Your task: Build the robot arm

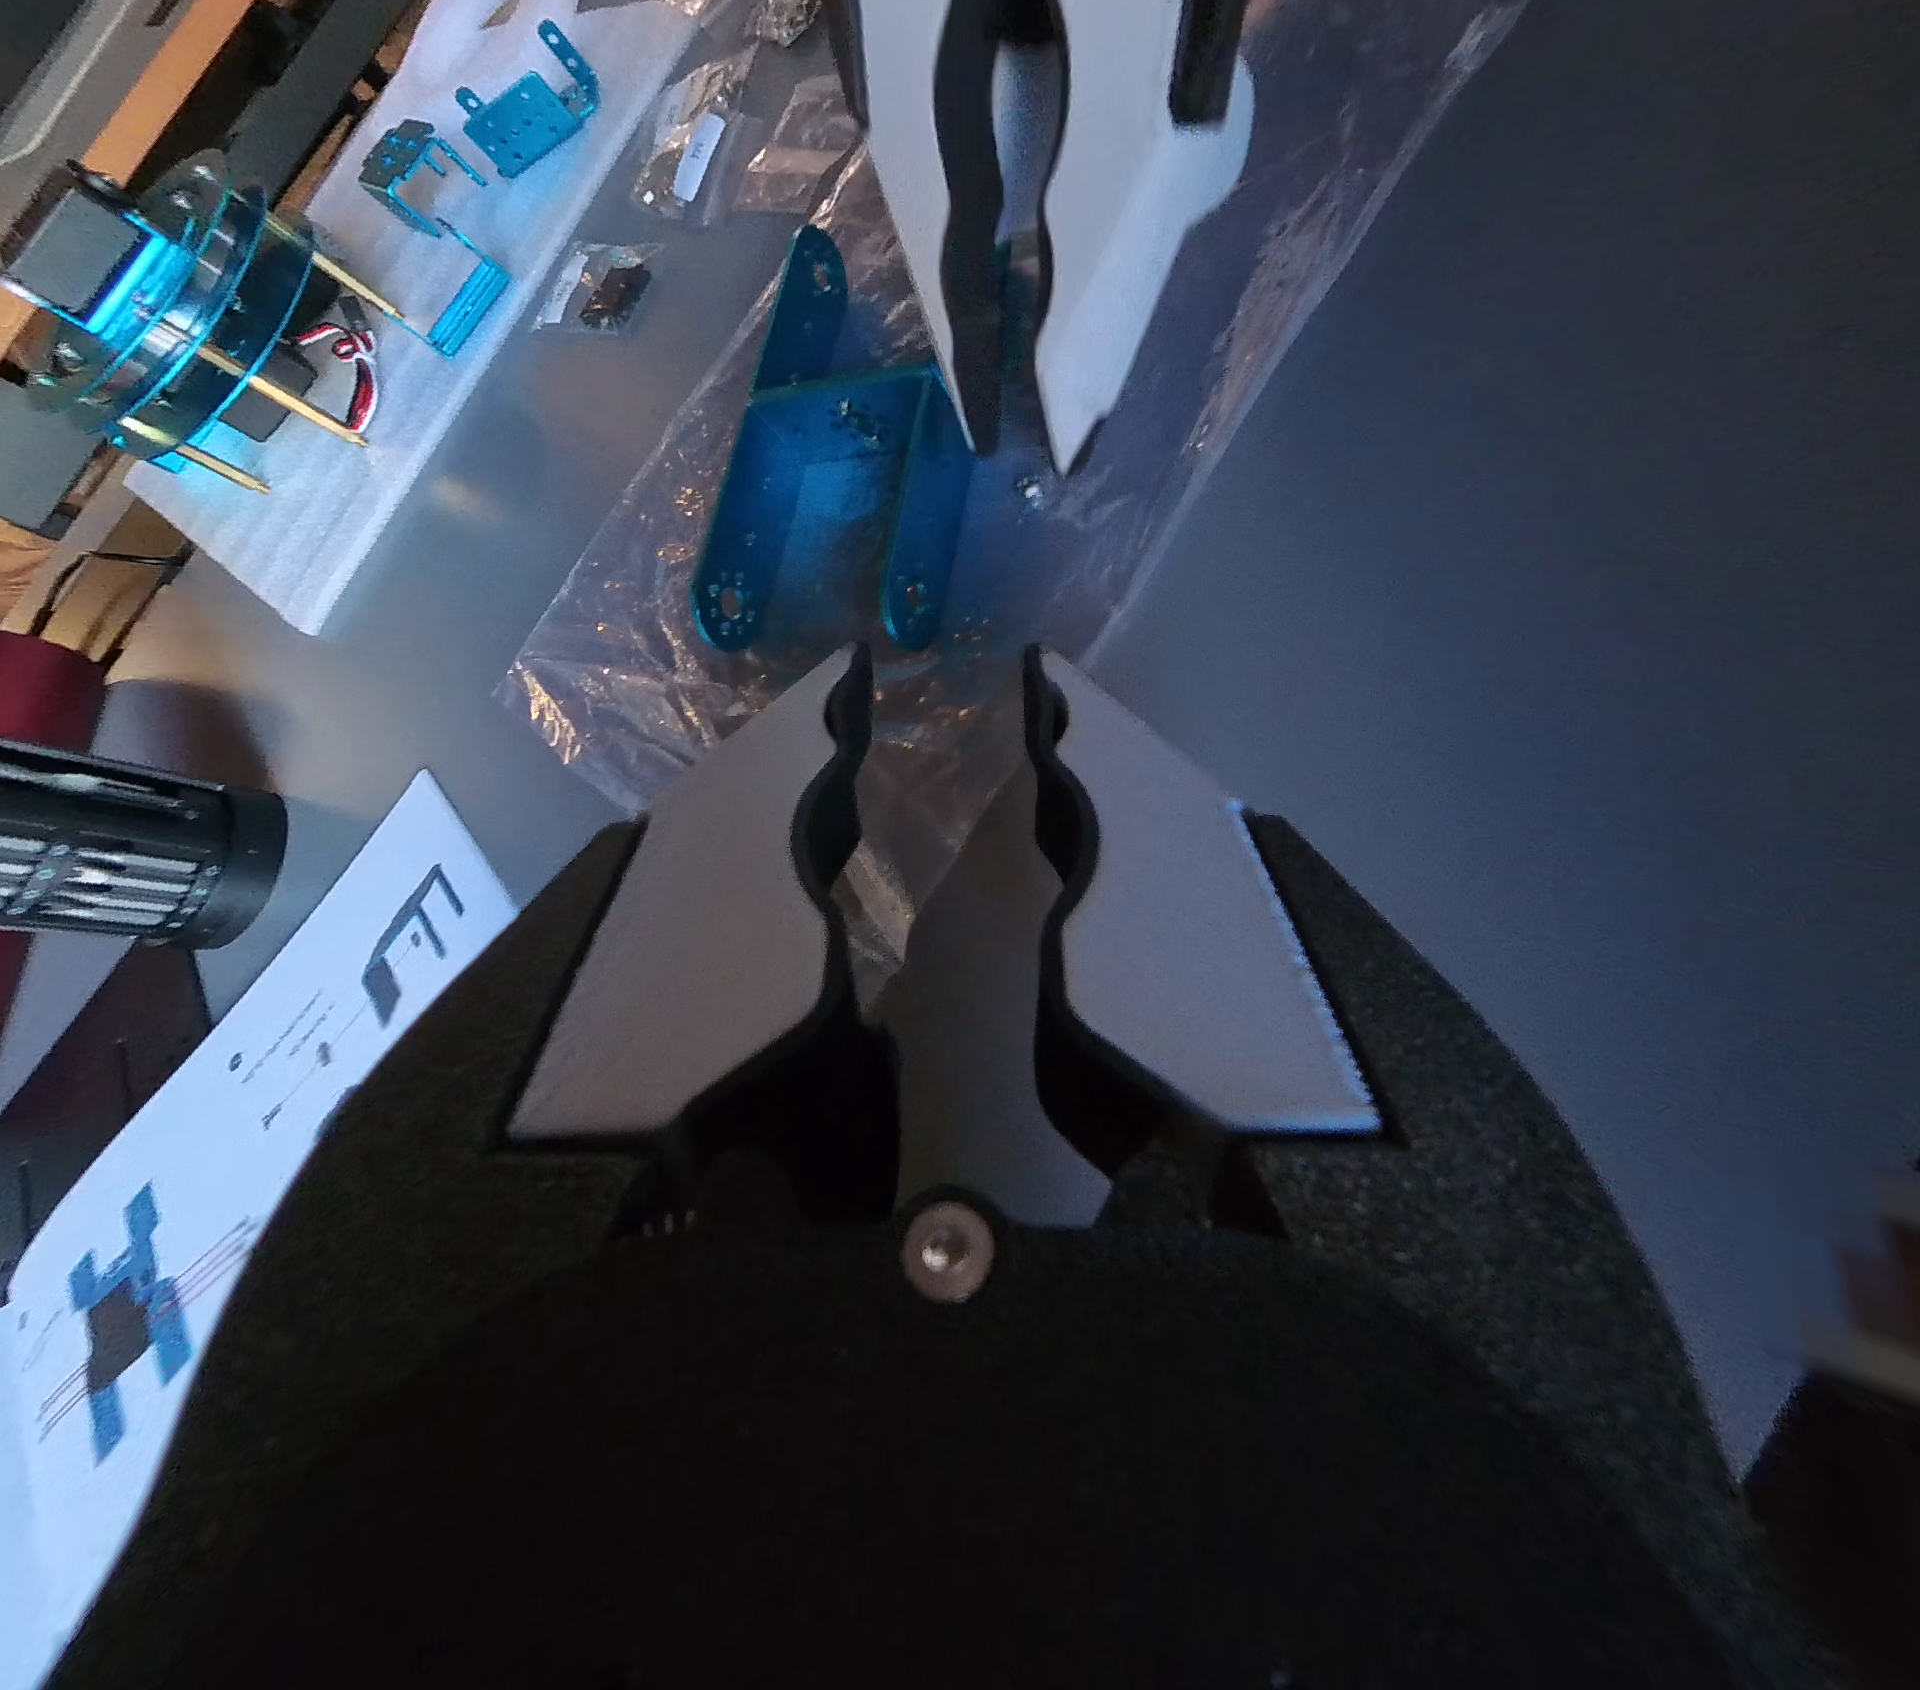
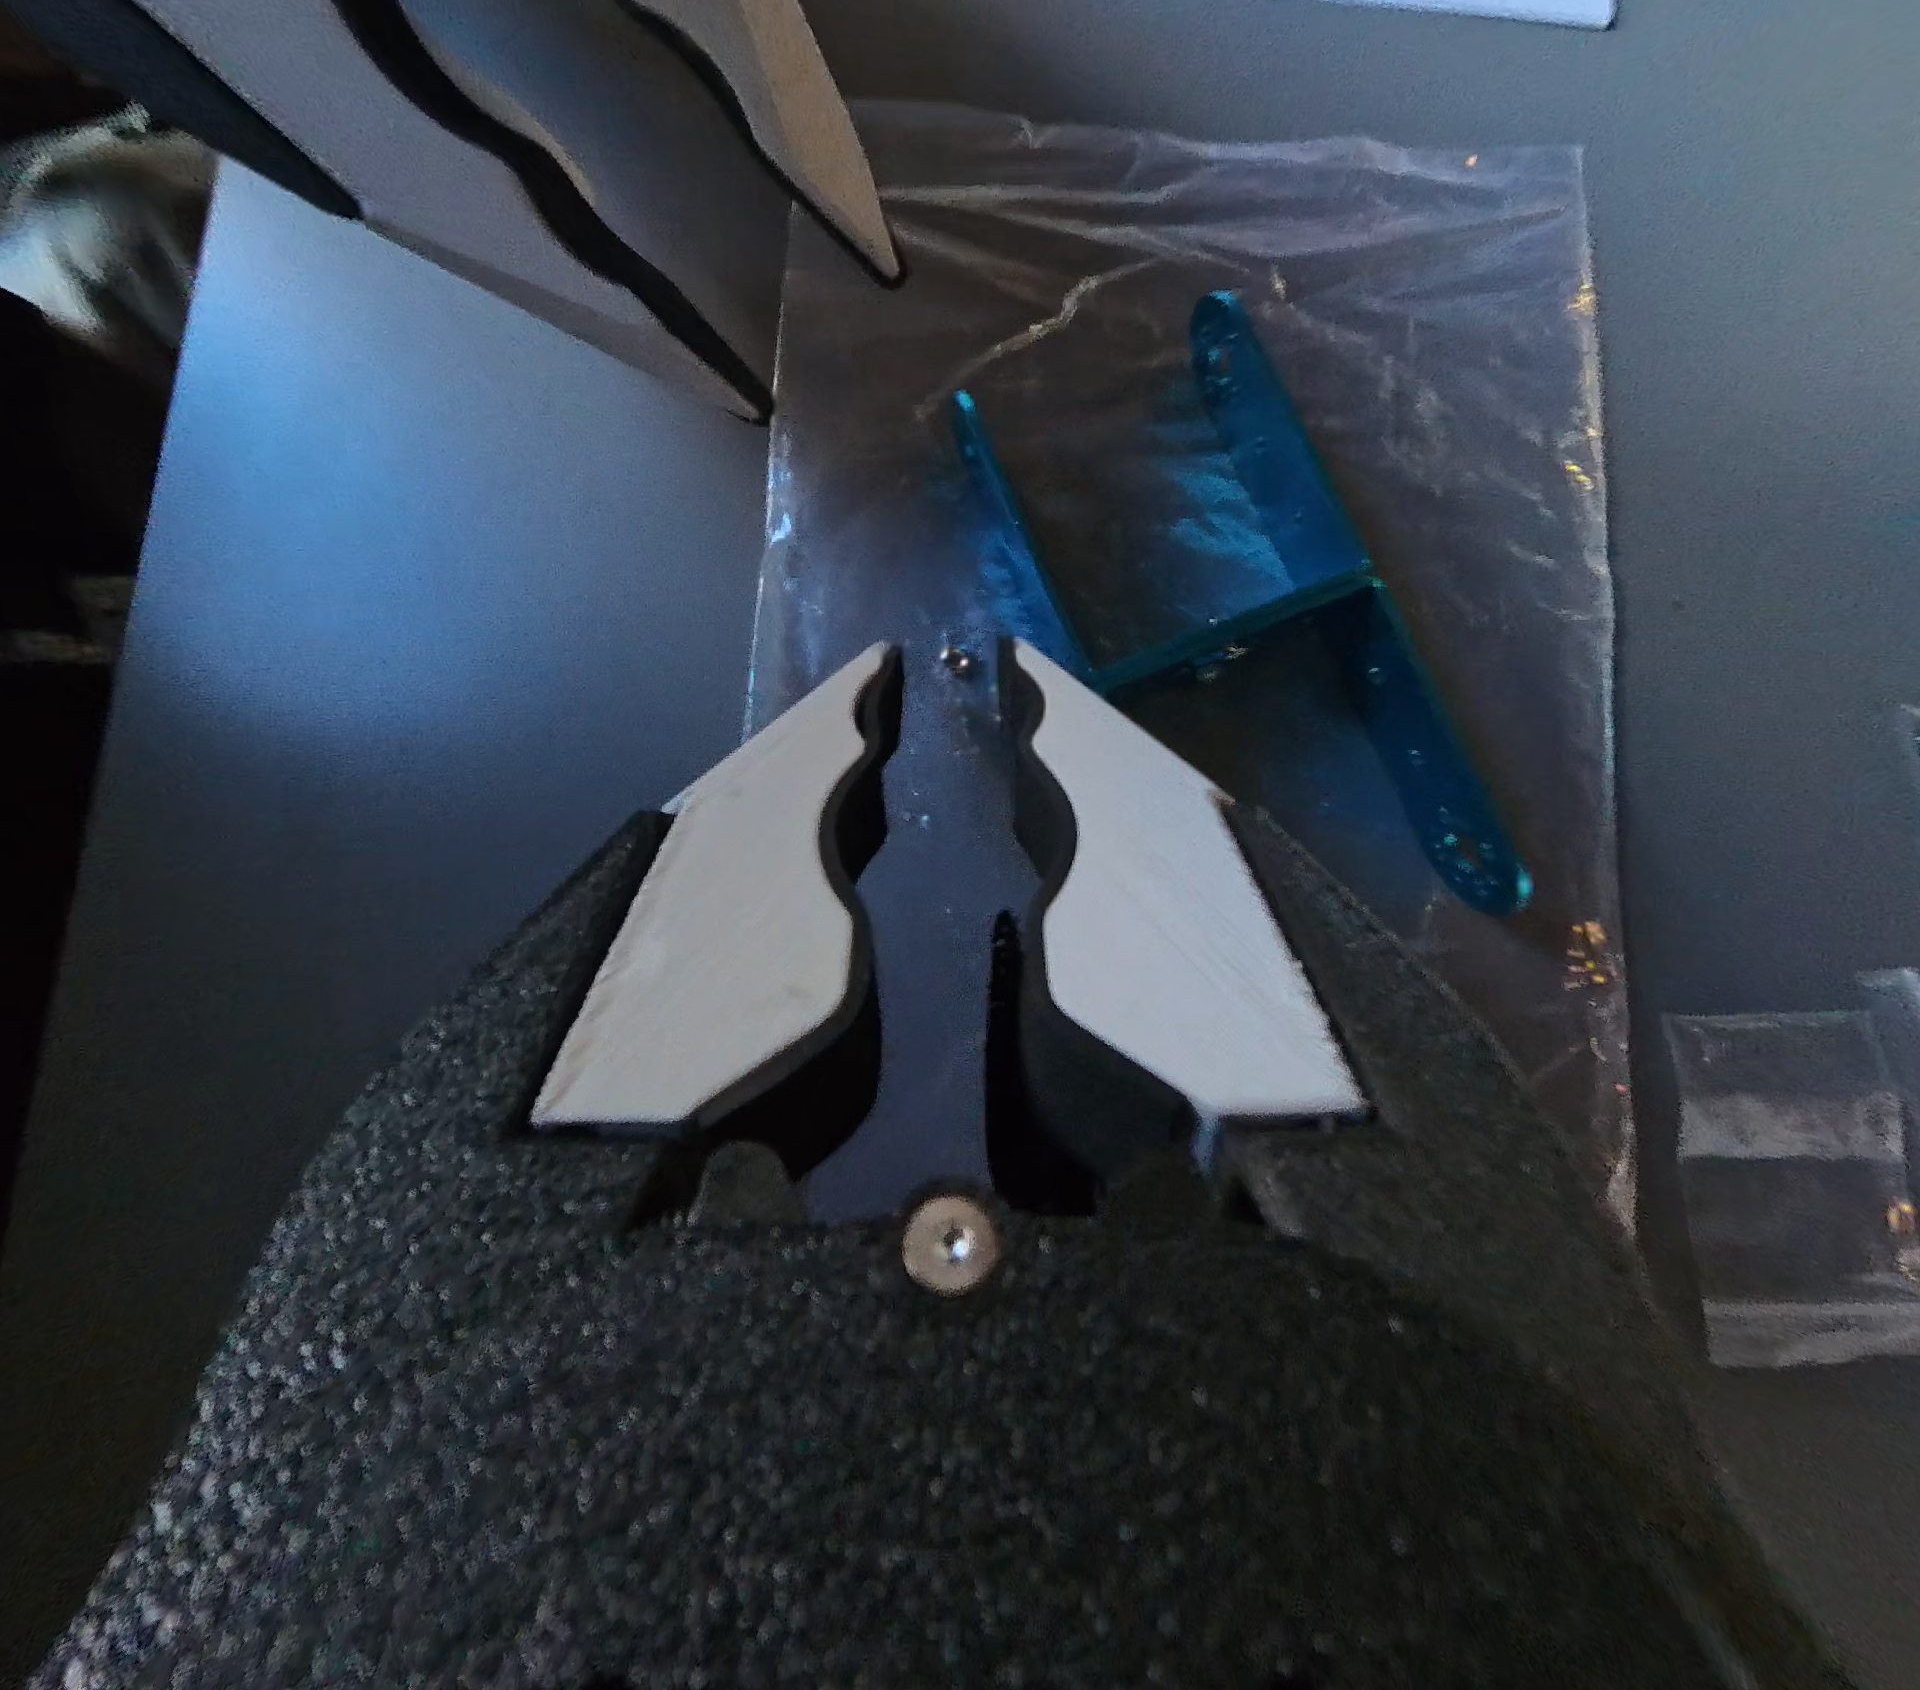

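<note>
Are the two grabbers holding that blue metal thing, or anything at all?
No, nothing is held. Both the left gripper and right gripper are open, just above the clear plastic bag with the blue bracket on it.

1. We are seeing dim, cool, bluish light in both wrist views, with the grey table (image 2: 436, 601) showing a soft pale sheen that is fading to dark at the frame edges.
2. Glare is glinting off the clear plastic bag (image 2: 1455, 352), and orange specks are sparkling along its creases.
3. Motion blur is smearing the printed sheet (image 1: 312, 1069) and the far gripper (image 1: 1013, 451).
4. Wide-angle distortion is bending lines near the borders.
5. The near black gripper body (image 2: 727, 1453) is sitting in deep shadow, grainy.
</note>
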### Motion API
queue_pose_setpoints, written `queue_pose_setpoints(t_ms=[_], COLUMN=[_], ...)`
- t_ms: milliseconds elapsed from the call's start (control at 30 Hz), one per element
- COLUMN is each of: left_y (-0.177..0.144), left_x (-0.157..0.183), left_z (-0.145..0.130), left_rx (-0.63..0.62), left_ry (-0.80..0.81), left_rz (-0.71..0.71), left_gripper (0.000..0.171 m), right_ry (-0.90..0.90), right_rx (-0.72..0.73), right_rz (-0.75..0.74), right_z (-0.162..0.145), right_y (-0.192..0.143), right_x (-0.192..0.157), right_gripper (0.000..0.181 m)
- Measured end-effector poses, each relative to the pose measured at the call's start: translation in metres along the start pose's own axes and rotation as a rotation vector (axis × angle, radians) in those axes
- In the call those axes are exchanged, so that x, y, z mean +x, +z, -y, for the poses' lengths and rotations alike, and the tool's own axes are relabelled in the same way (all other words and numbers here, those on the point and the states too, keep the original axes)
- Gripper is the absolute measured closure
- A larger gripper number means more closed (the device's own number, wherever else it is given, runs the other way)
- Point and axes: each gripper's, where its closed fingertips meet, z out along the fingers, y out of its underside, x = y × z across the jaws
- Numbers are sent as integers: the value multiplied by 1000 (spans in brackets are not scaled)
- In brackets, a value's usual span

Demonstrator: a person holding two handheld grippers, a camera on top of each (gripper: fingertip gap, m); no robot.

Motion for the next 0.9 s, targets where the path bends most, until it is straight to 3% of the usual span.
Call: queue_pose_setpoints(t_ms=[167,233,467,633,767,900], left_y=[-2,-3,-3,-6,-17,-28], left_x=[-1,0,2,-5,-16,-22], left_z=[7,8,14,30,53,71], left_rx=[23,20,43,135,252,332], left_ry=[-13,-9,17,80,216,337], left_rz=[-1,-5,-3,67,239,408], left_gripper=[143,143,143,143,142,142], right_ry=[-43,-22,37,194,361,452], right_rx=[-46,-46,-8,206,458,558], right_rz=[-38,4,58,212,467,630], right_z=[-4,-4,-4,26,61,74], right_y=[9,10,8,-14,-48,-61], right_x=[-2,-6,-6,-8,-18,-24], right_gripper=[168,177,177,177,177,178])
